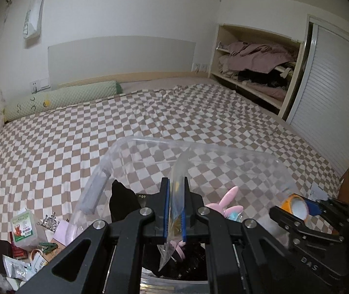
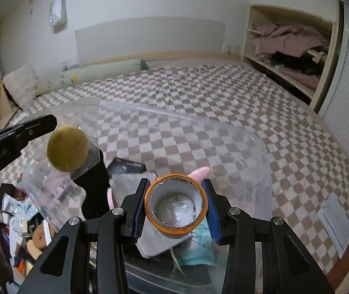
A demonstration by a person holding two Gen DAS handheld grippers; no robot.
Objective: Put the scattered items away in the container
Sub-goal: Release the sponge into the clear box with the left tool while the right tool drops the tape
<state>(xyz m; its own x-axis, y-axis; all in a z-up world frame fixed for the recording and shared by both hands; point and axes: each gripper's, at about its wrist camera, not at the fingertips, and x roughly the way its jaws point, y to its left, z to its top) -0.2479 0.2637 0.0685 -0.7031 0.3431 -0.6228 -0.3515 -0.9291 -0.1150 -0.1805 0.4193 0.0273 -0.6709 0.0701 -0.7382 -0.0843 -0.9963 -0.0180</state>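
Observation:
A clear plastic container point(image 1: 199, 148) stands on the checkered bed. Inside it lie a pink bunny-shaped item point(image 1: 226, 199), a black cloth point(image 1: 122, 201), a black box point(image 2: 128, 166) and a grey pad point(image 2: 155, 240). My left gripper point(image 1: 176, 183) is shut on a clear zip bag point(image 1: 178, 171) and hangs over the container. The right wrist view shows a yellow disc point(image 2: 67, 148) inside that bag. My right gripper point(image 2: 175, 182) is shut on an orange-rimmed tape roll point(image 2: 164, 191), also above the container. The roll point(image 1: 294, 205) is at the right edge of the left wrist view.
A heap of packets, boxes and clips point(image 1: 25, 232) lies on the bed left of the container. A printed paper sheet point(image 2: 333, 223) rests near the bed's right edge. A green bolster point(image 1: 59, 98) lines the headboard. An open wardrobe shelf point(image 1: 255, 66) holds clothes.

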